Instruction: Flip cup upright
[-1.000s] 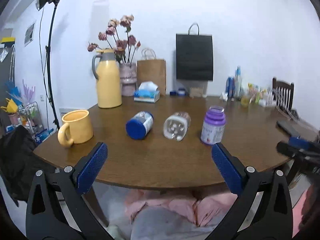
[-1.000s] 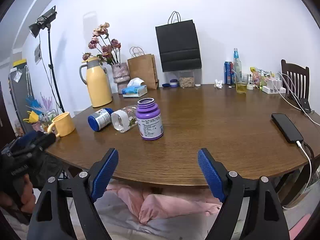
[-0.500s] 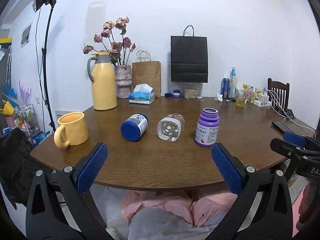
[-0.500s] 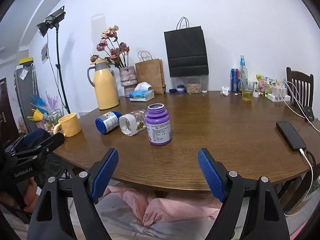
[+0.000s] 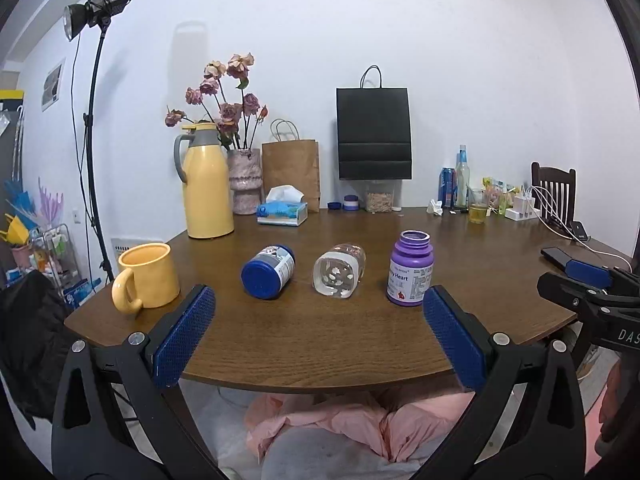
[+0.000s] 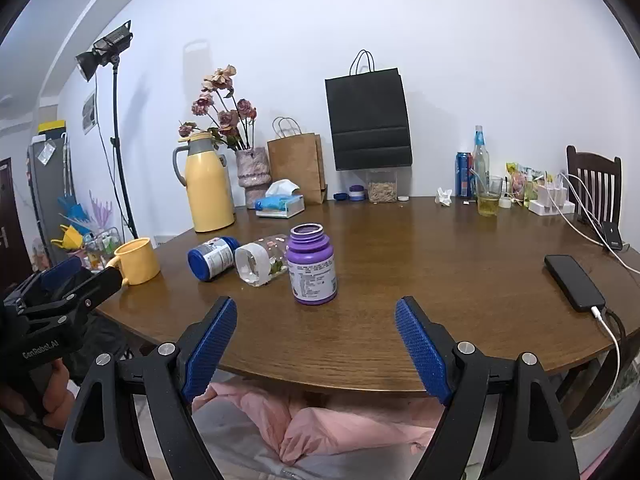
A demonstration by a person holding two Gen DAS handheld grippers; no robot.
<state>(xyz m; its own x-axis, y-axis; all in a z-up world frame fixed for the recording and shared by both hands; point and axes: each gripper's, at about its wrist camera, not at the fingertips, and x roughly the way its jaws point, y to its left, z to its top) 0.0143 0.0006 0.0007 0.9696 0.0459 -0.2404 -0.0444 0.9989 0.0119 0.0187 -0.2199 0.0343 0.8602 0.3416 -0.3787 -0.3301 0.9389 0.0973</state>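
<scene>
Two containers lie on their sides on the brown table point(image 5: 320, 344): a blue-lidded bottle point(image 5: 269, 271) and a clear glass cup point(image 5: 339, 274), its base turned towards me. They show again in the right wrist view as the bottle point(image 6: 212, 258) and the cup point(image 6: 260, 260). A purple bottle point(image 5: 410, 268) point(image 6: 312, 266) stands upright and uncapped to their right. A yellow mug point(image 5: 146, 276) point(image 6: 138, 261) stands upright at the left. My left gripper point(image 5: 318, 312) hangs open before the table's front edge, short of the cup. My right gripper point(image 6: 316, 312) is open too, facing the purple bottle.
At the back stand a yellow thermos point(image 5: 206, 182), a flower vase point(image 5: 244, 180), a tissue box point(image 5: 282, 212), paper bags point(image 5: 374, 132) and drinks point(image 6: 478, 168). A phone point(image 6: 574, 282) on a cable lies at the right. A light stand point(image 5: 94, 140) rises at the left. Pink cloth point(image 6: 340, 428) lies below.
Both views have shifted slightly as the hands moved, and the table objects sit a little differently in frame. Nothing on the table has moved, and both grippers stay open.
</scene>
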